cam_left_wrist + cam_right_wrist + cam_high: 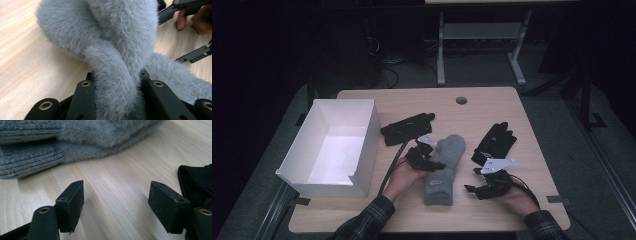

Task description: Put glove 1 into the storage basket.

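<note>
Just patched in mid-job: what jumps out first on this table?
The fuzzy grey mitten at the table's centre, a fold of it pinched in the left gripper, as the left gripper view shows close up. To its left stands an open white box at the table's edge. The right gripper rests open on bare wood beside a black glove; another black glove lies near the box.

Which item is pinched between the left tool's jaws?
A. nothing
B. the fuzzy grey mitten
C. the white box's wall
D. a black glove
B: in the left gripper view, a fold of the fuzzy grey mitten is squeezed between the left tool's jaws.
</note>
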Demonstrator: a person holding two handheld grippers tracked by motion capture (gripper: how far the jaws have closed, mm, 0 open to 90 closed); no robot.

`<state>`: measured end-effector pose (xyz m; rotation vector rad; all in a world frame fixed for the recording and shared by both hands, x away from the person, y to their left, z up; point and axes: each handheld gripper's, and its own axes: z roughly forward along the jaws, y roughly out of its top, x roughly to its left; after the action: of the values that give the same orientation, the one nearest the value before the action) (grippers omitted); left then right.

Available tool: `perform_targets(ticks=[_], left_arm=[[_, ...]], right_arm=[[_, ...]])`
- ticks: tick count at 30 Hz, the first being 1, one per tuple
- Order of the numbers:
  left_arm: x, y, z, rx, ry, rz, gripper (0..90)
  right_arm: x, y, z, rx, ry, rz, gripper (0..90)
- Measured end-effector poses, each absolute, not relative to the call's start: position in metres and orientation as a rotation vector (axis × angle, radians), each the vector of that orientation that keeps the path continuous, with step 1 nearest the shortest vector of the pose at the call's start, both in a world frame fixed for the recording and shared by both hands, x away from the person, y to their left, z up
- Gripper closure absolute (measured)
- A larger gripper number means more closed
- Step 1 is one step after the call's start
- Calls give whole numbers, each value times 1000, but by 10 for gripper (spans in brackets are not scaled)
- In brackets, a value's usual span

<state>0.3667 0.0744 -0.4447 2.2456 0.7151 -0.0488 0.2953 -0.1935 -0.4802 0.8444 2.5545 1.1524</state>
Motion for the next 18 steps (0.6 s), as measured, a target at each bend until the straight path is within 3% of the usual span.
perform_targets(ticks=[18], left_arm=[[362, 100, -381, 2162, 679, 52, 706]], right_arm=[[296, -193, -480, 848, 2554, 1150, 259]])
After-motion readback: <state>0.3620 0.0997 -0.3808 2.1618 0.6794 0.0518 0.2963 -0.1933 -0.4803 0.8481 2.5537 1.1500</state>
